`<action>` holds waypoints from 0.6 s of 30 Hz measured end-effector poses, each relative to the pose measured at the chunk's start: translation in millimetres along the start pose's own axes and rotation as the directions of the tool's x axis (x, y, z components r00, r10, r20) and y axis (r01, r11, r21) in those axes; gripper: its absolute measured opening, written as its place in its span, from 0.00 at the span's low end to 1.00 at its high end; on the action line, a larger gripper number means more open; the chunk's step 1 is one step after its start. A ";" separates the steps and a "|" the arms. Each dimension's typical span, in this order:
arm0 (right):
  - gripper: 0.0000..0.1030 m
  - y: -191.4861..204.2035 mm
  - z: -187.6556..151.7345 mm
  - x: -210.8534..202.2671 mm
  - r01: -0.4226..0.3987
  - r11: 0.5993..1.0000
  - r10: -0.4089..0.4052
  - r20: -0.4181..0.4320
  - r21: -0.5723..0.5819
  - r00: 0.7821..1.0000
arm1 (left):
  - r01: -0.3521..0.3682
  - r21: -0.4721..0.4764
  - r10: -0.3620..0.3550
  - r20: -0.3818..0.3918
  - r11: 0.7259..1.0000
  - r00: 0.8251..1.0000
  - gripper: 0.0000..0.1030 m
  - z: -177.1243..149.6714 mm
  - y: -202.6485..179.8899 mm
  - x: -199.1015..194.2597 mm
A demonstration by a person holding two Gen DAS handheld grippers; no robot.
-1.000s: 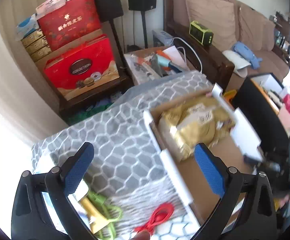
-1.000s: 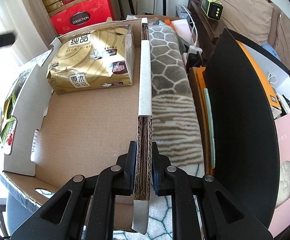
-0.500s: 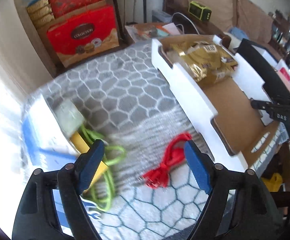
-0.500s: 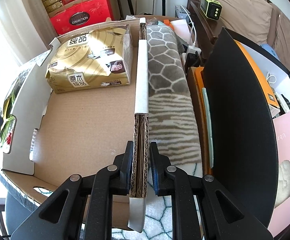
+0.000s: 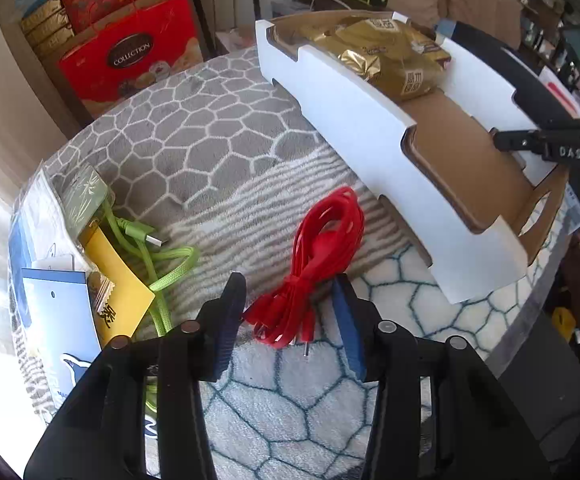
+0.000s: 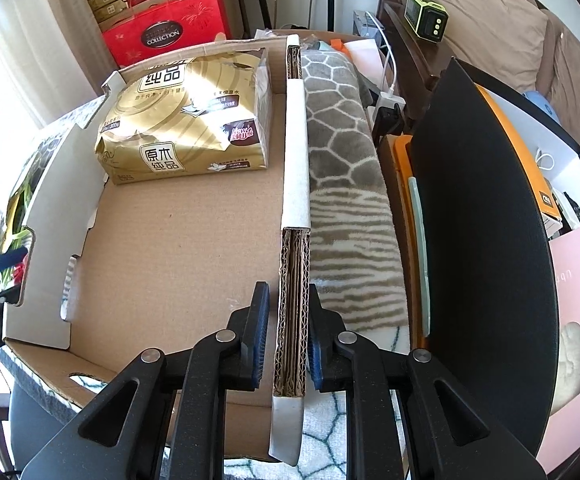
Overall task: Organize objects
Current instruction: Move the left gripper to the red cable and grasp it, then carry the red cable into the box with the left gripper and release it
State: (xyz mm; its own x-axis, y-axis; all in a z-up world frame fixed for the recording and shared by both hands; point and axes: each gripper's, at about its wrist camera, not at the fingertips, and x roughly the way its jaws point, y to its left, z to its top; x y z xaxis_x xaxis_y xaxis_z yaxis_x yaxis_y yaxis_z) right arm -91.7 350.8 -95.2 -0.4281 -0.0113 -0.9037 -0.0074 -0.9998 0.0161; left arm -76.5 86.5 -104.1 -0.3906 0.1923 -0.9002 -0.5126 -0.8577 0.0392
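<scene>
A red cable bundle (image 5: 321, 240) lies on the patterned blanket (image 5: 210, 128). My left gripper (image 5: 288, 284) points down over its near end; its jaws are closing, the bundle sits between the blue pads (image 5: 345, 320), and no firm squeeze shows. A cardboard box (image 5: 369, 120), white outside, stands to the right with a gold tissue pack (image 6: 186, 120) at its far end. My right gripper (image 6: 288, 292) straddles the box's right wall (image 6: 295, 140). Its jaws are opening: a gap shows at the left pad, while the right pad still touches the cardboard.
A green cable (image 5: 162, 264), a yellow packet (image 5: 114, 280), a green packet (image 5: 84, 196) and a blue-and-white packet (image 5: 58, 320) lie left of the red bundle. Red gift bags (image 5: 130, 56) stand behind the blanket. A tall black panel (image 6: 481, 220) rises right of the box.
My left gripper came down over the blanket to the red cable and its jaws narrowed around it. The right gripper stayed put, its left pad easing off the box wall.
</scene>
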 end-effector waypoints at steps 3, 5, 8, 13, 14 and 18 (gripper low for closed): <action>0.16 1.9 -0.4 0.0 0.006 1.000 -0.006 -0.002 -0.005 1.000 | 0.017 -0.031 -0.017 0.005 0.999 1.000 0.29 -1.8 4.4 -0.6; 0.16 2.3 -1.1 0.2 0.008 1.000 -0.008 -0.003 -0.006 1.000 | 0.038 -0.061 -0.038 0.011 0.997 0.999 0.26 -2.5 9.7 -2.2; 0.16 2.5 -1.2 0.3 0.008 1.000 -0.008 -0.002 -0.006 1.000 | 0.057 -0.103 -0.055 0.026 0.993 0.998 0.25 -2.8 15.7 -6.5; 0.16 2.4 -0.9 0.5 0.008 1.000 -0.008 -0.003 -0.006 1.000 | 0.088 -0.158 -0.077 0.070 0.983 0.995 0.25 0.3 21.4 -21.0; 0.16 2.2 -1.0 0.5 0.008 1.000 -0.008 -0.003 -0.006 1.000 | 0.102 -0.175 -0.088 0.087 0.979 0.992 0.25 1.7 22.4 -26.0; 0.16 2.0 -1.0 0.5 0.009 1.000 -0.009 -0.002 -0.006 1.000 | 0.203 -0.237 -0.166 0.165 0.950 0.972 0.25 13.0 21.0 -51.8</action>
State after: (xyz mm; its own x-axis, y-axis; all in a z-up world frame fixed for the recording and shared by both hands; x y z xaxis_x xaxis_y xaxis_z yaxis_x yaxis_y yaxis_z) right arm -91.0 348.8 -96.0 -0.4259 -0.0027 -0.9048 -0.0057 -1.0000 0.0056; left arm -77.0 64.8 -51.0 -0.4204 0.4080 -0.8104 -0.3850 -0.8890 -0.2478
